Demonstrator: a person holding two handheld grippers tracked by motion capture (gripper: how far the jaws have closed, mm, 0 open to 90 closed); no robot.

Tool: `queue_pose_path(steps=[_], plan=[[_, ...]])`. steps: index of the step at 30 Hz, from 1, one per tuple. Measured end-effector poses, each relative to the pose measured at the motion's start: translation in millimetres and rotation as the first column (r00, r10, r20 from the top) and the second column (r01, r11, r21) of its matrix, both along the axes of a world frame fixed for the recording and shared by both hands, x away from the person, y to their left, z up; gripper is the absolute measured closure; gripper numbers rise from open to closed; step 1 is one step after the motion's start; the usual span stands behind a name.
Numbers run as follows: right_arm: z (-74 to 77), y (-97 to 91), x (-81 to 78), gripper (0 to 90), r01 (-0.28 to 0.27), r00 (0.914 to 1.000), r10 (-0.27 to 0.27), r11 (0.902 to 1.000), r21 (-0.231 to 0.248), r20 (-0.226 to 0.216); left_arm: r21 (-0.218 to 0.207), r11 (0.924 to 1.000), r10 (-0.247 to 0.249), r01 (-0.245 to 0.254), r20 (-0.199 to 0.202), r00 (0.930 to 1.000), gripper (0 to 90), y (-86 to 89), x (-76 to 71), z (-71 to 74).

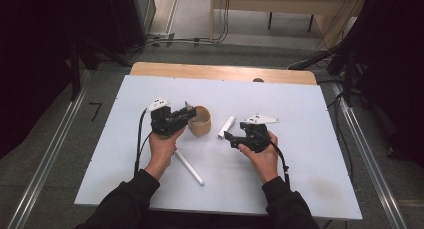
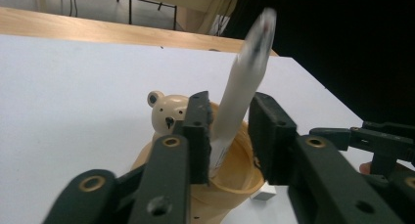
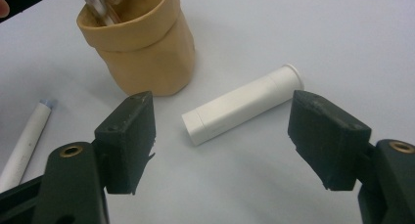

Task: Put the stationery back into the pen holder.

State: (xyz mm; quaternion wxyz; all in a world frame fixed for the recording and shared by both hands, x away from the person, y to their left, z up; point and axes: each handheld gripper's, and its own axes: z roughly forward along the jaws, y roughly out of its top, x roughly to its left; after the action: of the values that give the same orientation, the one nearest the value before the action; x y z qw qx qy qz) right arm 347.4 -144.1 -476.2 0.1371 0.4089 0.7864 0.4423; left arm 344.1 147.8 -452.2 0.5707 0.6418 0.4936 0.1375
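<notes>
A tan cup (image 1: 200, 121) with a small bear head (image 2: 169, 111) on its side stands upright on the white tabletop. My left gripper (image 1: 190, 118) is level with its rim. A white pen (image 2: 240, 92) leans out of the cup (image 2: 240, 170) between the jaws of my left gripper (image 2: 230, 131). It rests against one pad and a gap shows on the other side. My right gripper (image 1: 227, 136) stands open just above the table. A short white capped tube (image 3: 242, 104) lies flat beyond the tips of my right gripper (image 3: 222, 136), next to the cup (image 3: 142, 53).
A second long white pen (image 1: 189, 167) lies on the table near the person's left wrist, also seen beside the cup as a white pen (image 3: 24, 141). The white sheet (image 1: 300, 114) covers a wooden table (image 1: 220, 70). Dark stands and cables ring the floor.
</notes>
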Motion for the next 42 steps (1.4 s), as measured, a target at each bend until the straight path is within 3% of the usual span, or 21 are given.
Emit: queue_pose_path(steps=[9, 24, 42], plan=[[0.0, 0.2, -0.2, 23.4, 0.002, 1.0, -0.002, 1.0, -0.001, 0.0, -0.005, 0.9999, 0.009, -0.008, 0.005, 1.0, 54.8, -0.2, -3.1, 1.8], [-0.8, 1.2, -0.3, 22.6, 0.001, 1.0, -0.001, 0.9999, -0.011, 0.001, -0.018, 0.9998, 0.003, -0.003, 0.012, 0.9999, 44.2, 0.7, -8.2, 6.3], [-1.2, 1.6, -0.7, 22.8, 0.013, 0.9998, -0.012, 0.9998, -0.014, 0.018, 0.008, 0.9997, 0.023, -0.023, 0.021, 0.9995, 24.8, 2.3, -13.7, 8.6]])
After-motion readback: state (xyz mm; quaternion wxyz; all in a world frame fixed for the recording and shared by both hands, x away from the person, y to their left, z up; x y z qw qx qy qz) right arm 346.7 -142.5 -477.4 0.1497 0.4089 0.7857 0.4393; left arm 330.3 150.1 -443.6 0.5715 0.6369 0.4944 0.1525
